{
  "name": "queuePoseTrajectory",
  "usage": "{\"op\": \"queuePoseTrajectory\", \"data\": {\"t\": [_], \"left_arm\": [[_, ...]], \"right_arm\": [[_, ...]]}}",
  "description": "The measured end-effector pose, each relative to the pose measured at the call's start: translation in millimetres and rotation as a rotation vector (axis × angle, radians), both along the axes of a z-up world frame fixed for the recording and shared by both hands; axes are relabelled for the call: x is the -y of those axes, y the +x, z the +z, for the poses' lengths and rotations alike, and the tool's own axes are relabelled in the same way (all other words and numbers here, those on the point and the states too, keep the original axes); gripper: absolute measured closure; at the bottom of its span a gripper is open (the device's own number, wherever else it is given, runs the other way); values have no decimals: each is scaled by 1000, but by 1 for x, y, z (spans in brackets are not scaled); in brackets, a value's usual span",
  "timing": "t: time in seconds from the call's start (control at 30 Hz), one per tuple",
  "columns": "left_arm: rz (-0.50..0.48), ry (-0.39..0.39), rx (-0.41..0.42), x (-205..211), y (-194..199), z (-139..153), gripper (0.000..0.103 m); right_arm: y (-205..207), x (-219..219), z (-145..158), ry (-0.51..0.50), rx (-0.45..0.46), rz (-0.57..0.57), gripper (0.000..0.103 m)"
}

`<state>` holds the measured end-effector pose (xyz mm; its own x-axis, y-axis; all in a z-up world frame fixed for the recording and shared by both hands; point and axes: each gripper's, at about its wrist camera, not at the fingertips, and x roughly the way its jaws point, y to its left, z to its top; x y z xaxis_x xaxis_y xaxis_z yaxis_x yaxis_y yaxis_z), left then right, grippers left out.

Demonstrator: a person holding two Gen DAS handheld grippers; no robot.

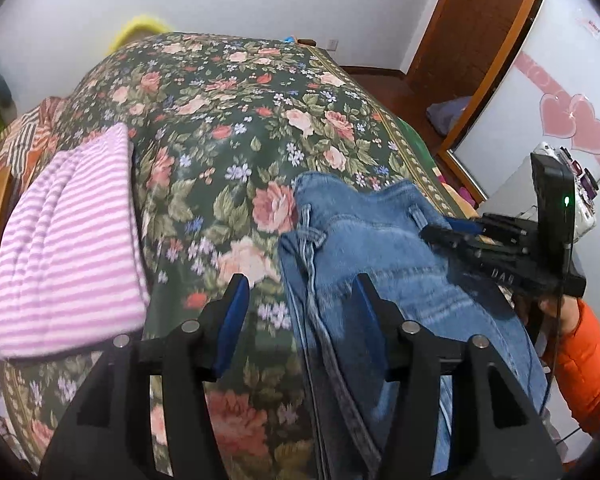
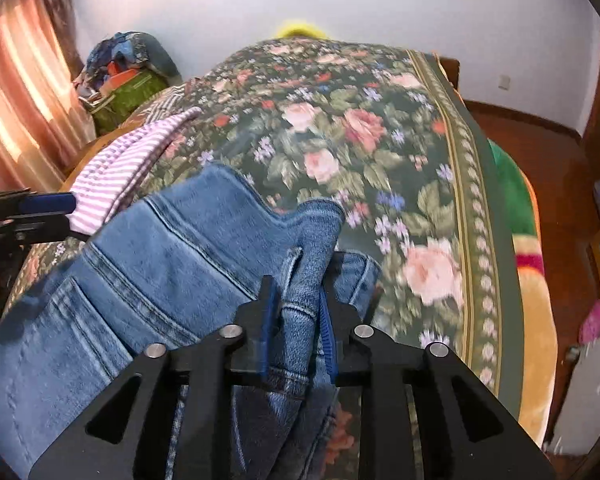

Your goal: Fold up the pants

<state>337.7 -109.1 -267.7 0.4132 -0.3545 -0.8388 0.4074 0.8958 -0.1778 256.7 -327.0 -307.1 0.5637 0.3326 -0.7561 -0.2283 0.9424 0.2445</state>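
Note:
Blue jeans (image 1: 380, 240) lie bunched on the floral bedspread (image 1: 228, 120), waistband end toward the far side. My left gripper (image 1: 300, 296) is open; the jeans' left edge with its drawstring runs between the fingers, and the right finger (image 1: 366, 300) rests over the denim. In the right wrist view my right gripper (image 2: 298, 296) is shut on a raised fold of the jeans (image 2: 160, 248) near the belt loops. That right gripper (image 1: 440, 236) also shows at the jeans' right side in the left view. The left gripper's blue fingertips (image 2: 48, 204) show at the left edge.
A folded pink-and-white striped garment (image 1: 68, 240) lies on the bed left of the jeans. A person's orange sleeve (image 1: 588, 360) is at the right. The bed's right edge (image 2: 512, 240) drops to a wooden floor. A clothes pile (image 2: 128, 68) sits far left.

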Motion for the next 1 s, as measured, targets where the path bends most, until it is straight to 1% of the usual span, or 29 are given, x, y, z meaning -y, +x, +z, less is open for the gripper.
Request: {"op": "queuePoseTrajectory", "data": {"t": [0.07, 0.13, 0.17, 0.2, 0.27, 0.37, 0.4, 0.47, 0.53, 0.6, 0.67, 0.73, 0.77, 0.87, 0.9, 1.0], "left_arm": [[4, -14, -7, -9, -13, 8, 50], [6, -26, -5, -16, -25, 16, 50], [6, -34, -3, -21, -34, 21, 48], [7, -39, 0, -24, -42, 25, 47], [10, -57, 9, -31, -62, 34, 39], [1, -56, 21, -36, -91, 42, 38], [-7, -54, 24, -37, -100, 44, 37], [-25, -56, 28, -36, -117, 45, 32], [-44, -70, 21, -34, -130, 41, 29], [-62, -70, 11, -28, -139, 34, 28], [-70, -25, 4, -22, -147, 21, 28], [-61, 24, 2, -22, -151, 7, 27], [-56, 26, -3, -26, -151, 2, 25], [-21, -26, -38, -43, -147, -6, 24], [-13, -32, -42, -49, -146, -7, 24], [9, 5, -14, -58, -146, -6, 24]], "right_arm": [[-9, 4, 12, -17, 15, -23, 73], [-19, 6, 27, -56, 51, -39, 69], [-25, 6, 35, -58, 68, -32, 68], [-35, 5, 46, -52, 86, -20, 67], [-52, 2, 60, -36, 107, 0, 62], [-78, -7, 69, -2, 116, 34, 59], [-89, -13, 70, 9, 111, 50, 59], [-105, -24, 69, 17, 101, 75, 59], [-117, -36, 64, 31, 86, 95, 59], [-127, -45, 58, 37, 66, 112, 59], [-132, -51, 49, 32, 45, 116, 59], [-134, -56, 38, 28, 15, 113, 59], [-134, -56, 36, 25, 14, 110, 59], [-136, -53, 34, 14, 13, 101, 59], [-136, -52, 34, 11, 14, 99, 59], [-141, -49, 33, -5, 21, 93, 59]]}}
